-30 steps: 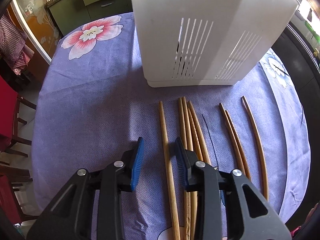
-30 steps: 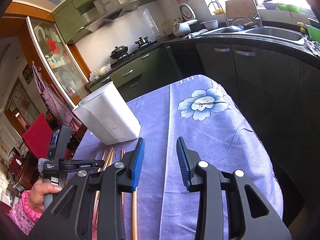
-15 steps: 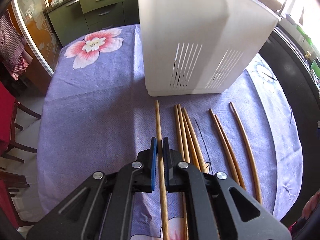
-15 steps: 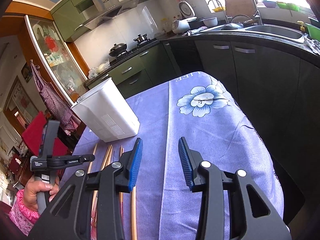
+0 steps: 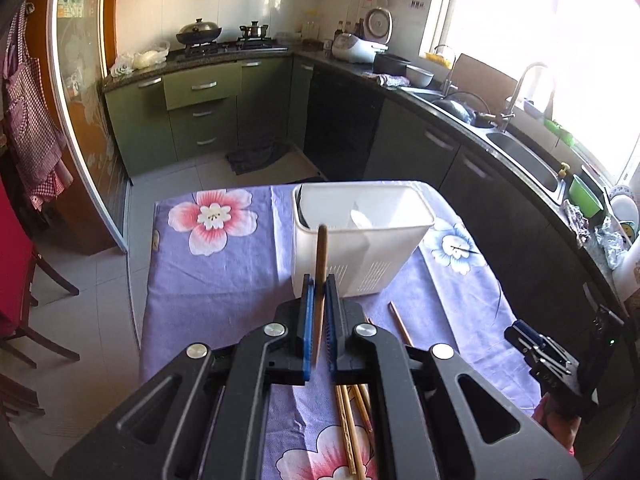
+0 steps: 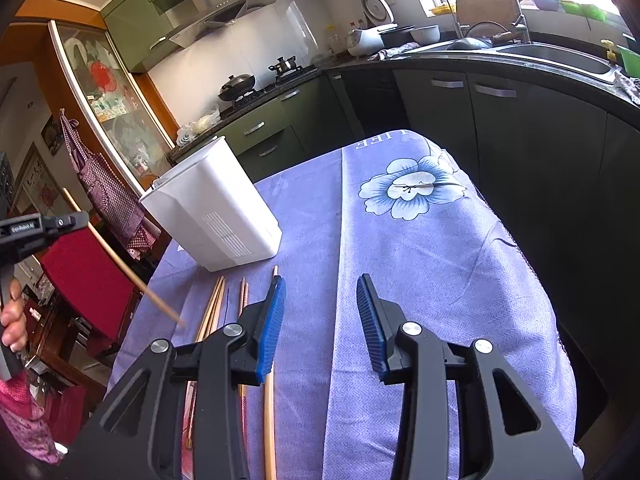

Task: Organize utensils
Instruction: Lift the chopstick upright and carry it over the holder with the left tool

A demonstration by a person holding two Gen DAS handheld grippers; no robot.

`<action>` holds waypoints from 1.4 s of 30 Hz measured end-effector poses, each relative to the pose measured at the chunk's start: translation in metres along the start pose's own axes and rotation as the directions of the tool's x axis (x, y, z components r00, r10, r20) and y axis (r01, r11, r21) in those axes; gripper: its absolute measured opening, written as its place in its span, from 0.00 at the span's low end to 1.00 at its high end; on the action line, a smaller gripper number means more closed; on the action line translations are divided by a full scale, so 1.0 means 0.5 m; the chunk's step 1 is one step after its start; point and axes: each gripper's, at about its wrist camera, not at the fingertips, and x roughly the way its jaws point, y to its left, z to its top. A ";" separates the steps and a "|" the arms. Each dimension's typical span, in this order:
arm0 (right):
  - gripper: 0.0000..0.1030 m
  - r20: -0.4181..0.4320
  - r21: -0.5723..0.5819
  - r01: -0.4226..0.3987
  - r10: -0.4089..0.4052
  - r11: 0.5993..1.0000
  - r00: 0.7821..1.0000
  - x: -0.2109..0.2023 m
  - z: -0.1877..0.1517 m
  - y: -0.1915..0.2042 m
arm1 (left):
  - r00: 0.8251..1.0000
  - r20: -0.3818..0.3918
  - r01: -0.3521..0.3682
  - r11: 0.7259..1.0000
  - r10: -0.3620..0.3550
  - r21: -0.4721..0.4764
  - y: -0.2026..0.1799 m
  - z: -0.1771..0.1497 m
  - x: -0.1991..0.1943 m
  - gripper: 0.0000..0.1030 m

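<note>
lifted off the cloth, left claw [image 5: 319,282] pinches one chopstick [image 5: 320,256] upright.

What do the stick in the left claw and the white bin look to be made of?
Thin brown chopstick: probably wood or bamboo, given its matte tan surface and faint grain, like those on the cloth.
Tall white slotted bin: likely moulded plastic, going by its smooth, slightly translucent walls and cut vent slits.

One wooden chopstick [image 5: 320,268] is off the tabletop, slanting (thin end lowest) in front of the white slotted utensil holder [image 5: 362,236]. The remaining chopsticks [image 6: 218,306] lie roughly parallel on the purple cloth before the upright holder.
</note>
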 end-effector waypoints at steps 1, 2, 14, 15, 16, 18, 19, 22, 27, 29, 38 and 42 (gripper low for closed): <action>0.36 0.000 0.001 0.001 -0.001 1.000 1.000 0.000 0.000 -0.002 | 1.000 0.012 0.002 1.000 -0.002 0.006 -0.008 0.011 -0.014 0.05; 0.36 -0.001 0.002 0.001 -0.001 1.000 1.000 0.001 0.000 -0.003 | 1.000 0.023 0.004 1.000 -0.004 0.012 -0.013 0.025 -0.022 0.05; 0.36 -0.017 0.023 0.008 -0.008 1.000 1.000 0.014 -0.002 -0.025 | 0.998 0.067 0.016 0.997 -0.021 0.070 -0.068 0.157 -0.081 0.05; 0.36 -0.017 0.025 0.009 -0.008 1.000 1.000 0.015 -0.001 -0.027 | 0.997 0.068 0.017 0.997 -0.022 0.072 -0.069 0.162 -0.083 0.05; 0.36 -0.018 0.027 0.010 -0.009 1.000 1.000 0.016 -0.001 -0.029 | 0.997 0.070 0.019 0.997 -0.024 0.074 -0.070 0.167 -0.086 0.05; 0.36 -0.019 0.032 0.012 -0.012 0.999 1.000 0.018 -0.001 -0.032 | 0.997 0.075 0.027 0.997 -0.032 0.071 -0.072 0.177 -0.091 0.05; 0.36 -0.020 0.035 0.014 -0.013 0.999 1.000 0.020 -0.001 -0.034 | 0.996 0.079 0.031 0.997 -0.036 0.070 -0.074 0.185 -0.095 0.05; 0.36 -0.024 0.042 0.018 -0.017 0.999 1.000 0.024 -0.003 -0.040 | 0.994 0.103 0.028 0.997 -0.035 0.071 -0.080 0.210 -0.108 0.05; 0.36 -0.030 0.044 0.016 -0.015 0.999 0.999 0.031 -0.004 -0.041 | 0.991 0.134 0.006 0.997 -0.016 0.075 -0.089 0.253 -0.125 0.05; 0.36 -0.039 0.033 0.010 -0.009 0.999 0.999 0.036 -0.002 -0.034 | 0.990 0.141 -0.006 0.997 -0.004 0.073 -0.090 0.267 -0.128 0.05; 0.36 -0.230 -0.259 -0.014 -0.048 0.966 0.972 0.149 0.013 0.099 | 0.990 0.131 -0.047 0.998 0.041 0.045 -0.070 0.309 -0.091 0.05; 0.36 -0.310 -0.314 -0.040 -0.063 0.949 0.949 0.206 0.023 0.132 | 0.995 0.092 -0.054 0.998 0.050 0.042 -0.063 0.308 -0.048 0.05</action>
